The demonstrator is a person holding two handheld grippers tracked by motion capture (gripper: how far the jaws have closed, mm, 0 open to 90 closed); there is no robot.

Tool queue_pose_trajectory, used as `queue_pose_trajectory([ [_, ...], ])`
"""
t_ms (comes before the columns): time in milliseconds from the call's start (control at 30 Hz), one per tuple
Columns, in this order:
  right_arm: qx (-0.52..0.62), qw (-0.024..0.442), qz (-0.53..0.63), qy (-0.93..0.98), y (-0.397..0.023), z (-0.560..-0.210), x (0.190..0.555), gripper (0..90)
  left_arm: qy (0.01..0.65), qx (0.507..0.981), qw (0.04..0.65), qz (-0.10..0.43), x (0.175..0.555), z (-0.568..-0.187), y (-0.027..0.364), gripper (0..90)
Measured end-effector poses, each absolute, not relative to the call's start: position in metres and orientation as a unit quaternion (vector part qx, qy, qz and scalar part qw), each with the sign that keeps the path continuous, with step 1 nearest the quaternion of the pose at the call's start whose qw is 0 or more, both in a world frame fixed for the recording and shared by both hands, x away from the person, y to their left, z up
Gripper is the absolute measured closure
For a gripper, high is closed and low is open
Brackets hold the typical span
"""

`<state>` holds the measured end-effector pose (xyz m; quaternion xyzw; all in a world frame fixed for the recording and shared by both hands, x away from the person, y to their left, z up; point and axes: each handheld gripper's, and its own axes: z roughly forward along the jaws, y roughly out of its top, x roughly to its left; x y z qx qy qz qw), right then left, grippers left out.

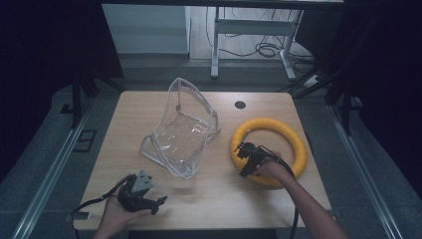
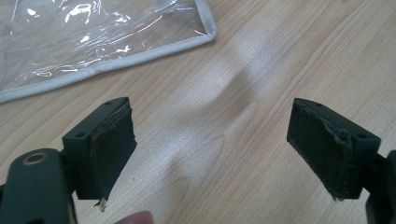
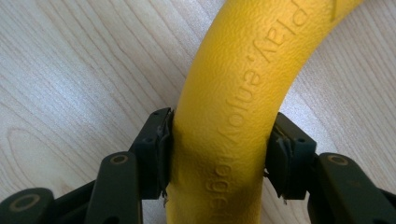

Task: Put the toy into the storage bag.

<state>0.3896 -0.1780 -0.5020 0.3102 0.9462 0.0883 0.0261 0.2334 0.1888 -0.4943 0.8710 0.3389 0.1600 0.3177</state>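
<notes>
Ring: yellow ring (image 1: 293,142) lies flat on the right half of the worktop (image 1: 219,194), well apart from the clear bag (image 1: 181,132).
Right gripper (image 1: 245,158): my jaws straddle the ring's near-left arc; in the right gripper view both pads press the tube (image 3: 224,116), so I read it as gripped.
Left gripper (image 1: 149,199): jaws wide apart, nothing between them, over bare wood near the front left; bag corner (image 2: 205,35) just ahead.
Ring, handling: pebbled skin with raised lettering, looks like foam. I judge it light, slightly squashy, not slippery, not fragile.
Hold point: across the tube, as now; a one-sided hold may let it tilt.
Bag, handling: thin, floppy, glossy film; the grey edging is the firmer place to pinch.
</notes>
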Motion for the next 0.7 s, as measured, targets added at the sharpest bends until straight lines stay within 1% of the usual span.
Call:
queue_pose_trajectory([
  [133,0.312,0.022,0.09,0.946,-0.178,-0.502,0.39,48.5,0.339,0.87,0.319,0.161,0.233,-0.494,0.19,15.1],
  [267,0.308,0.031,0.081,0.947,-0.178,-0.499,0.388,49.1,0.34,0.869,0.319,0.163,0.233,-0.493,0.19,15.1],
  [500,0.318,0.026,0.108,0.942,-0.188,-0.482,0.387,49.7,0.34,0.869,0.321,0.163,0.233,-0.493,0.19,15.1],
  [567,0.325,0.032,0.119,0.938,-0.191,-0.474,0.386,49.8,0.34,0.868,0.322,0.163,0.233,-0.493,0.19,15.1],
  [700,0.325,0.036,0.126,0.937,-0.194,-0.47,0.386,49.9,0.34,0.868,0.321,0.164,0.234,-0.493,0.19,15.1],
])
